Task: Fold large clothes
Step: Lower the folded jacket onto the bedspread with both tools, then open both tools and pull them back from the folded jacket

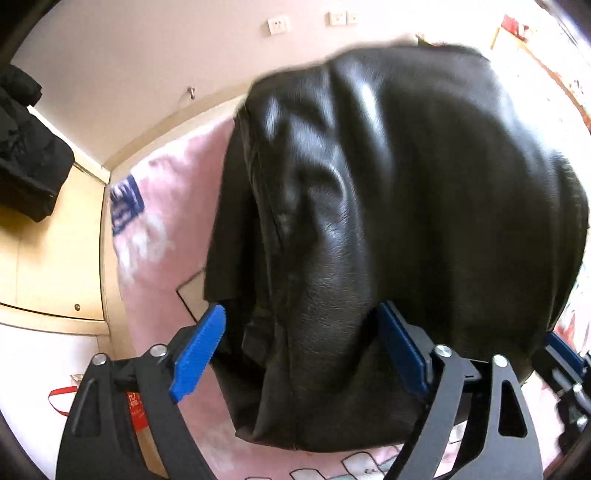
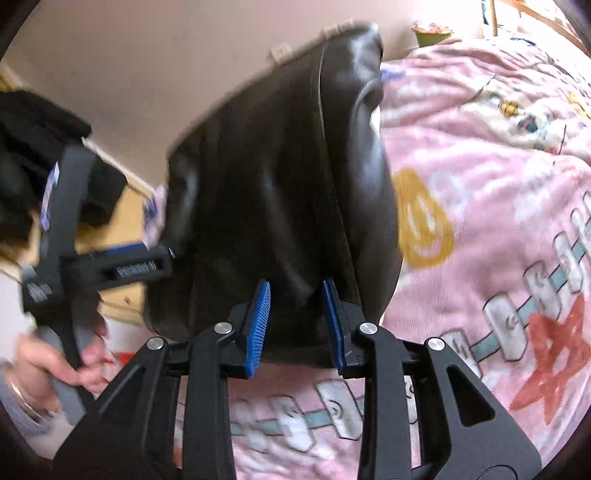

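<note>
Both tools are up with a black leather jacket (image 1: 388, 206) hanging between them, lifted above the pink bedspread (image 2: 498, 206).

Left tool (image 1: 303, 347) first: its blue pads (image 1: 197, 350) stand wide apart, and a thick bunch of the jacket's leather fills the gap between them. The right-hand pad presses against the fold; the left-hand pad sits just beside the cloth, and whether it truly bites is hard to tell. Ahead of this tool the jacket balloons out, glossy and creased, with a seam running down its left side. Off to the tool's left there is a wooden cabinet (image 1: 55, 266) with a dark garment (image 1: 26, 147) draped over it, and wall sockets (image 1: 279, 25) show high on the pale wall.

Right tool (image 2: 297, 325) now: pads closer together, set partly apart, with a narrow gather of the jacket's lower edge pinched between them. The jacket rises straight ahead of it, a long seam curving up the middle. To this tool's left the other tool shows side-on, gripped by the person's hand (image 2: 62, 365), reaching into the jacket's far edge. To its right the bedspread spreads out, printed with a yellow smiley (image 2: 424, 221) and a red star (image 2: 554, 350). The picture is blurred.
</note>
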